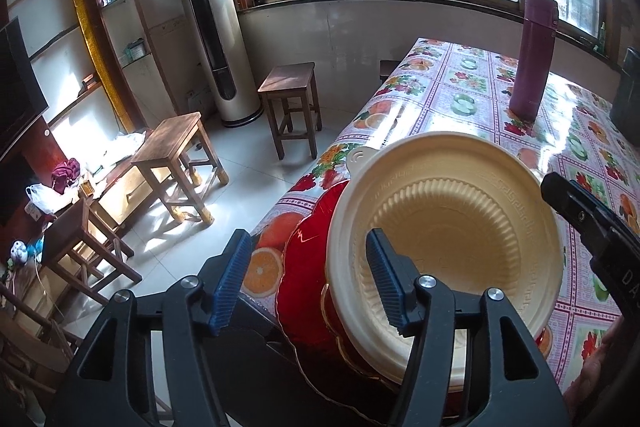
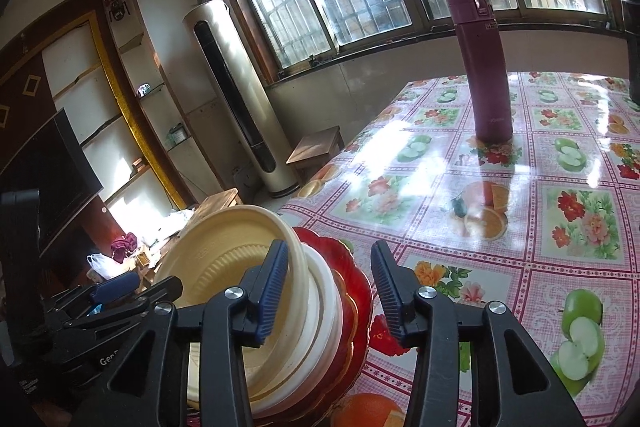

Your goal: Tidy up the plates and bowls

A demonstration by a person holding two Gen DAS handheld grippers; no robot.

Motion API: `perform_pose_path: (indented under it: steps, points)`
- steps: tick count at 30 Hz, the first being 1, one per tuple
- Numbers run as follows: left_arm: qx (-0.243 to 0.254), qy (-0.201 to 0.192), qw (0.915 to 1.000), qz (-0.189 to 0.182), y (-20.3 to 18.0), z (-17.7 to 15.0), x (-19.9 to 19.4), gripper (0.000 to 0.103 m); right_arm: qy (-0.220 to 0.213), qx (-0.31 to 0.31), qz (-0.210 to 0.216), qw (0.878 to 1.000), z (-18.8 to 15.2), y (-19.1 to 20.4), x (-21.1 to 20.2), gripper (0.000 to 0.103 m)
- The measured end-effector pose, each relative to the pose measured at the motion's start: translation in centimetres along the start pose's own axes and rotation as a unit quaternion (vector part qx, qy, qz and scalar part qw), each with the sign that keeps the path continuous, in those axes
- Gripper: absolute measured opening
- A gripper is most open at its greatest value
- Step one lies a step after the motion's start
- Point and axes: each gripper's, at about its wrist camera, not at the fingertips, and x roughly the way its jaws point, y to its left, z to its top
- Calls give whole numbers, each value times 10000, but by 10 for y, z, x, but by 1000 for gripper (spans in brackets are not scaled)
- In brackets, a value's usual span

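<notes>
Jaws on both tools stand apart, gripping nothing: left gripper (image 1: pixel 308 279) straddles the near-left rim at lower centre, right gripper (image 2: pixel 330 289) brackets the stack's right edge at lower centre. Cream bowl (image 1: pixel 444 227) nests on white bowls (image 2: pixel 326 311) atop a red plate (image 1: pixel 304 267) at the floral table (image 2: pixel 520 187) corner. Judgement: stack looks placed; back both grippers straight off without clipping rims, mind the overhang, keep clear of the flask (image 2: pixel 482 67), upper right.

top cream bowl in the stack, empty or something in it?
Empty. The left wrist view looks straight into the cream bowl: only its bare ribbed wall and bottom show. It sits on the stack over the red plate.
</notes>
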Motion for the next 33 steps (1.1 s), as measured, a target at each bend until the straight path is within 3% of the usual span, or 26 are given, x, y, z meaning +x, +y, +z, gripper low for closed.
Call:
perform_pose_path:
  steps: [5,7,13,18,24,30,33]
  points:
    - [71,-61,10000,-27,-6,0,-8,59,299,56,-165,9994,-3,-6,10,51]
    - [101,-99,9999,-47,-9,-1,-12,59,131,221,-7,9997,1,-11,2,51]
    - [159,-276,9994,-139,-17,0,-26,59,-356,263,-69,9990,6,-23,-24,52]
    - [232,-546,9981,-189,-26,0,-45,73,-457,548,-57,9974,7,-44,-41,58]
    - [243,-716,9966,-333,-34,-3,-64,79,-457,454,125,9978,-1,-47,-65,76]
    - [180,-831,9947,-573,-36,-6,-81,83,-400,-113,263,9988,-19,-24,-87,101]
    - [86,-936,9936,-619,-36,-8,-92,83,-547,-528,211,9969,-28,-8,-100,103]
